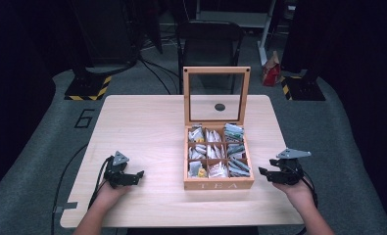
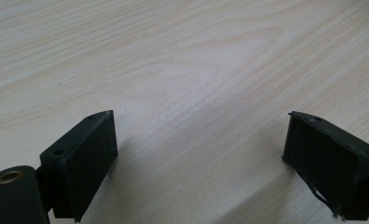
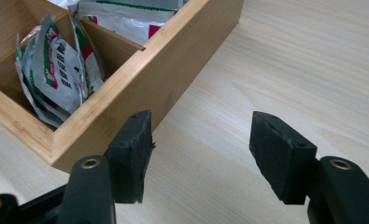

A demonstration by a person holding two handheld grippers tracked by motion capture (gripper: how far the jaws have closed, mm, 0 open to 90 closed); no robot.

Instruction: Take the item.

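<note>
My left gripper (image 1: 138,175) rests low over the pale wood-grain desk (image 1: 147,122), left of the box and well apart from it; its black fingers (image 2: 84,158) stand wide apart with nothing but bare desk between them. Further right stands the square bamboo tea box (image 1: 218,184) with nine compartments, near the middle of the desk toward my edge, its glass-paned wooden lid (image 1: 216,94) propped upright at the back (the letters TEA run along the front wall). Foil tea sachets (image 1: 215,154) sit upright or leaning in the compartments. In the right gripper view, silver sachets with red and green print (image 3: 56,70) lean in the compartment nearest the box's corner. My right gripper (image 1: 262,172) hangs just beside the box's right wall, near its front corner, pointing toward it. Its fingers (image 3: 282,154) are parted about halfway and hold nothing; one finger sits close by the box wall, whether touching I cannot tell
</note>
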